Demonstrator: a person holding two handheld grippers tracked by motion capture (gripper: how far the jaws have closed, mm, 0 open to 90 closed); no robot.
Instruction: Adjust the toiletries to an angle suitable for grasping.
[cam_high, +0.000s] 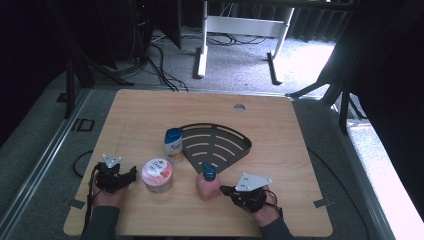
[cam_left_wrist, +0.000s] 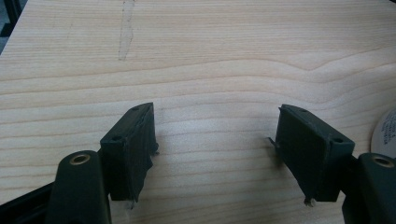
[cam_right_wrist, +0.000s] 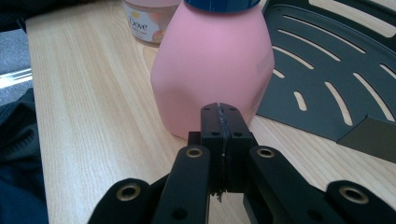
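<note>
While your left gripper (cam_high: 131, 173) rests released, your clenched, empty right gripper (cam_right_wrist: 222, 122) points straight at the upright pink bottle (cam_right_wrist: 215, 65) just ahead, nearer than the left.

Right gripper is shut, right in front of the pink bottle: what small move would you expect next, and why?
Probably opening the right gripper: its jaws are pressed together with nothing between them, just short of the pink bottle, which stands upright beside the black corner rack. They must spread wide to take its body. The left gripper sits open over bare wood.
</note>
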